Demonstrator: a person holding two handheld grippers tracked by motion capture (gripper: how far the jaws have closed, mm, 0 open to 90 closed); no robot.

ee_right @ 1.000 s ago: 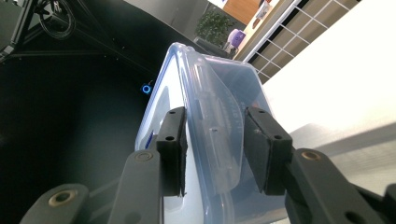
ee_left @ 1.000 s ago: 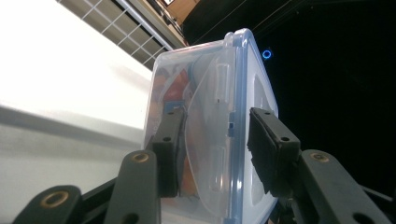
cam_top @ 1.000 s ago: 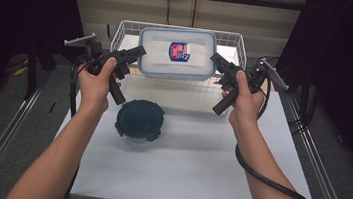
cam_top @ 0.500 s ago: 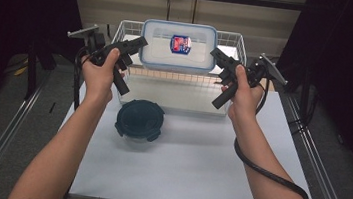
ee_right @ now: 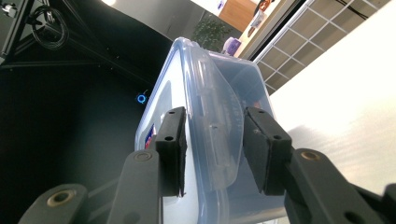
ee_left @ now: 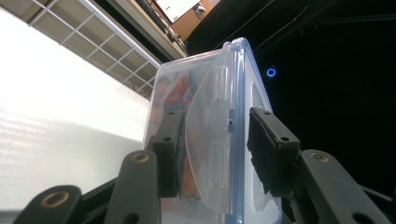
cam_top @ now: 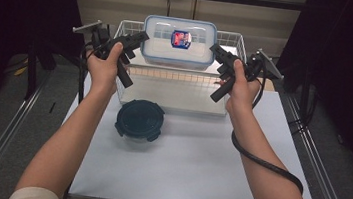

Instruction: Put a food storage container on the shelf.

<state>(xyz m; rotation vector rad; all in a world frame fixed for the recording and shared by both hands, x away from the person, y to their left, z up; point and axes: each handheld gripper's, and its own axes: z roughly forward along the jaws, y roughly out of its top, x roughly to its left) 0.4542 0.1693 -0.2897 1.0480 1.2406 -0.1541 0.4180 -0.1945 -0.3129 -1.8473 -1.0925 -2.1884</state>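
While a white wire basket point(cam_top: 176, 87) waits at the far side of the white table point(cam_top: 196, 172), a person carries a clear rectangular food container point(cam_top: 178, 42) with a blue-rimmed lid level above it, one end in each tool. The left gripper point(cam_top: 139, 37) is clamped on the container's left end, the right gripper point(cam_top: 216, 49) on the opposite end (each straddling a lid latch), likely to keep it from tipping. A round dark-green-lidded container point(cam_top: 139, 120) sits just before the basket.
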